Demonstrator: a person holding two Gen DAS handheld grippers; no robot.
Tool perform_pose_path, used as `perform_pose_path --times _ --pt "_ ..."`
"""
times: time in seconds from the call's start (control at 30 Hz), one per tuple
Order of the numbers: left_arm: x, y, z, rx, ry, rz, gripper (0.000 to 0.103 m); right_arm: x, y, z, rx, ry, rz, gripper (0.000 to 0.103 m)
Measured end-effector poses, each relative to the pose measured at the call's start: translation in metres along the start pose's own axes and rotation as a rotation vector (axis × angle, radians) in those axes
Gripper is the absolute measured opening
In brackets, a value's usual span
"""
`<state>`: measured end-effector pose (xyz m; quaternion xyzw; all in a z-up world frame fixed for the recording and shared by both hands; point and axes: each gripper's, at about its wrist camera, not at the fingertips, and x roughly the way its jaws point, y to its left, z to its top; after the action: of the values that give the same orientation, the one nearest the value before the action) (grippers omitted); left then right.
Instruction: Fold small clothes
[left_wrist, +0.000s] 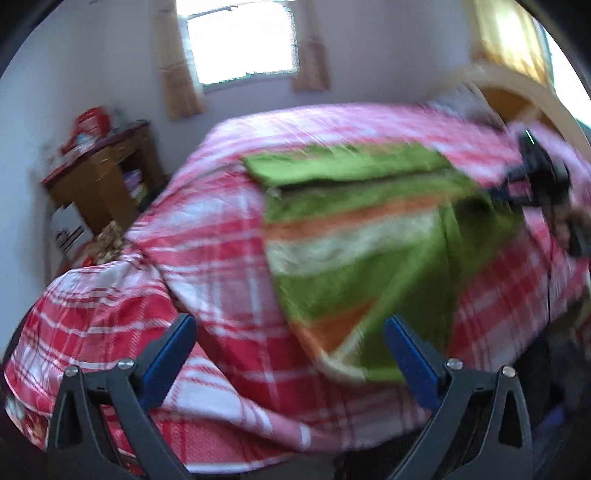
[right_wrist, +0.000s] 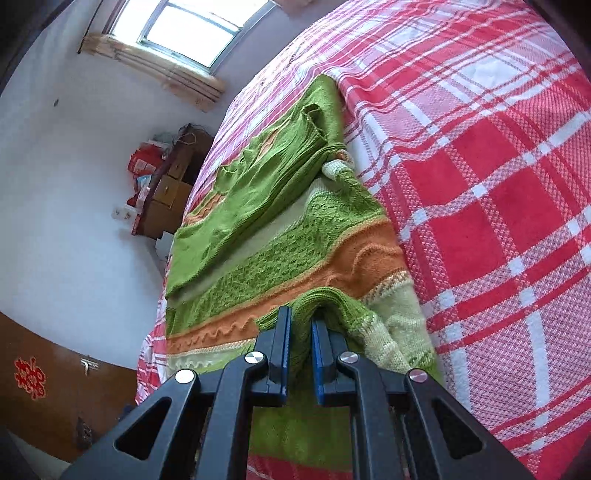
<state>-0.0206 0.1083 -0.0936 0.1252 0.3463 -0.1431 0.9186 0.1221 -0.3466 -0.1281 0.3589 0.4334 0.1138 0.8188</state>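
A green knitted sweater (left_wrist: 362, 229) with orange and cream stripes lies on the bed, one sleeve folded across its far end. In the blurred left wrist view my left gripper (left_wrist: 291, 339) is open and empty, above the bed's near edge, with the sweater's hem just beyond its right finger. My right gripper (right_wrist: 299, 332) is shut on a bunched fold of the sweater (right_wrist: 280, 236) at its edge. The right gripper also shows in the left wrist view (left_wrist: 535, 181) at the sweater's right side.
The bed is covered by a red, pink and white plaid blanket (left_wrist: 207, 240) (right_wrist: 480, 184). A wooden bedside cabinet (left_wrist: 107, 177) with red items on top stands at the wall on the left. A wooden headboard (left_wrist: 524, 99) curves at the far right. A window (left_wrist: 240, 40) is behind the bed.
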Motion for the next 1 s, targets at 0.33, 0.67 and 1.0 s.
perform_pose_path --times 0.33,0.67,1.0 --pt "0.022 -0.078 -0.038 0.483 0.052 0.141 0.094 0.01 -0.004 0.001 0.013 0.015 0.013 0.01" --pt "0.058 0.01 0.061 -0.084 -0.094 -0.049 0.09 0.008 -0.015 0.002 0.058 0.0 0.087 0.01" --pt "0.017 -0.01 0.028 0.236 -0.018 -0.133 0.087 0.013 -0.021 0.0 0.073 0.008 0.102 0.01"
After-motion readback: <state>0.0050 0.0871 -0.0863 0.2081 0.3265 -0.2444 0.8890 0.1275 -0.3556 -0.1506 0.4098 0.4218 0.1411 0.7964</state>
